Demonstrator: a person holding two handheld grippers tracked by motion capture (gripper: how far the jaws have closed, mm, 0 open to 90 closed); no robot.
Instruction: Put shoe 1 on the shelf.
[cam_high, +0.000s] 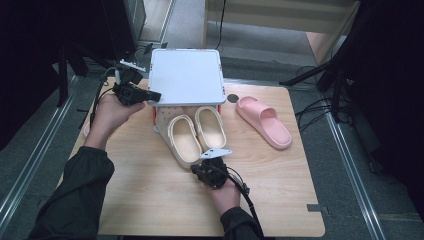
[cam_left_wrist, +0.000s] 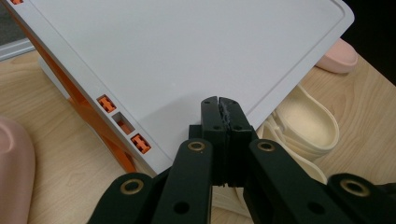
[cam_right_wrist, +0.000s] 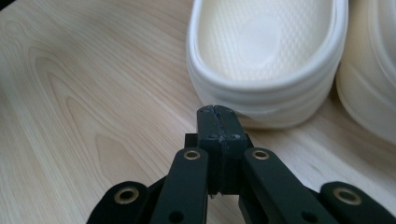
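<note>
Pair of cream clogs lying side by side at table centre, toes pushed under the raised grey lid of an orange-framed box at 12 o'clock; heels point toward 6 o'clock and remain outside the box. Left gripper, at 10 o'clock from the clogs, has its jaws pressed together with nothing between them; its tip sits at the lid's left front edge, and in the left gripper view it lies against or just above the lid surface, contact not resolvable; the lid stands tilted up. Right gripper, at 6 o'clock, also closed on nothing; in the right gripper view its tip stands just behind the heel of the left-hand clog, touching or nearly so. Pink slipper lies apart at 2 o'clock on the table; a second pink shape shows at the edge of the left gripper view. Judged progress: about midway; lid opened and held, clogs partly entered; remaining, by this reading, are pushing both clogs fully in and lowering the lid; the pink slipper is untouched.
</note>
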